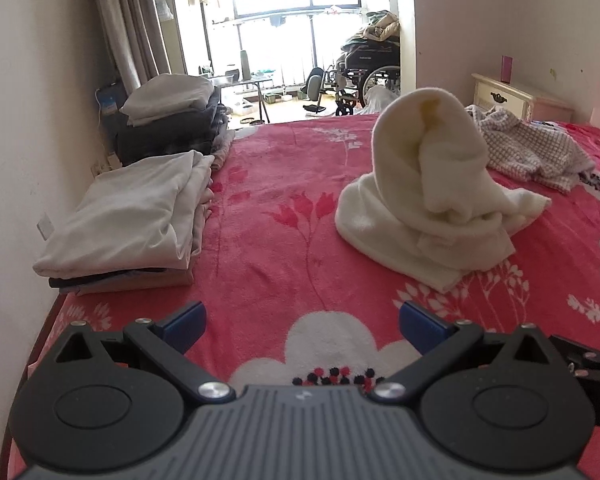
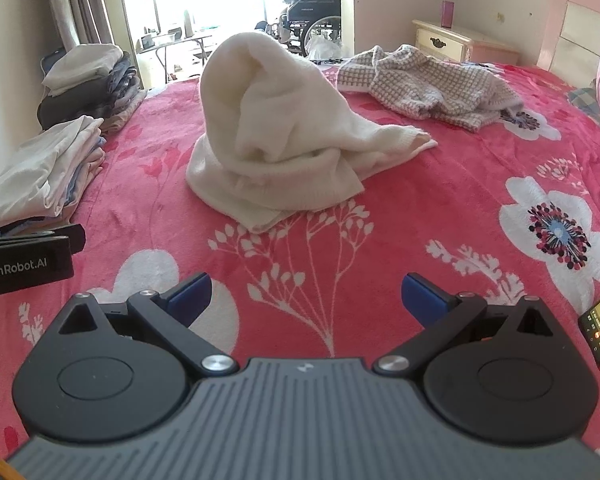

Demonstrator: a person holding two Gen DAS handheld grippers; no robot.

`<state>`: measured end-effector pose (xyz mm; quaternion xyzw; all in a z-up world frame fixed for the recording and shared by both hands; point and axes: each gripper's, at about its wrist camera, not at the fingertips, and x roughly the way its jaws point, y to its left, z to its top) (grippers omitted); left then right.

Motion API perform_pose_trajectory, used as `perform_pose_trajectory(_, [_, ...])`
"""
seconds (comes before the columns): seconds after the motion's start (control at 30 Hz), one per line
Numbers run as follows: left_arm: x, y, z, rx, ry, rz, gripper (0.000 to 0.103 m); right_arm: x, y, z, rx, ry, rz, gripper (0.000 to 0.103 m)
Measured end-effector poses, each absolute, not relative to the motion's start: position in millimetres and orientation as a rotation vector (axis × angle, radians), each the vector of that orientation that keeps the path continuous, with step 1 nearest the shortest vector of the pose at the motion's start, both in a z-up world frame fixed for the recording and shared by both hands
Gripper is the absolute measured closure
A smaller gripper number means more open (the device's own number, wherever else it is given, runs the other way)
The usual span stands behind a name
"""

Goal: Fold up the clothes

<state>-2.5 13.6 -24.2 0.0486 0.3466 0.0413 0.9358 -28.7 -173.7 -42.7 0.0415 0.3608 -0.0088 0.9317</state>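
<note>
Garment: cream fleece heap, frame centre; soft, light, floppy.
Grip: take its flat lower-right corner.
Tongs: your left gripper and right gripper gape wide, empty.

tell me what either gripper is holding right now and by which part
Nothing is held. The left gripper and right gripper are both open over the blanket, short of the white towel heaped ahead.

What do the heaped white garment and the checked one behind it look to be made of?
White garment: probably fleece or terry, matte, fuzzy nap, thick soft folds. Checked garment: seemingly a chunky knit or waffle weave, with raised grid texture.
</note>
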Motion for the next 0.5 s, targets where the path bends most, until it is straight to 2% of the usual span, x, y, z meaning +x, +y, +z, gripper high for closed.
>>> perform_pose_trajectory(0.5, [0.1,17.4,-26.1,0.079,0.735,0.088,0.0,-28.2,-175.2,-41.6,0.094,0.744,-0.03,0.001])
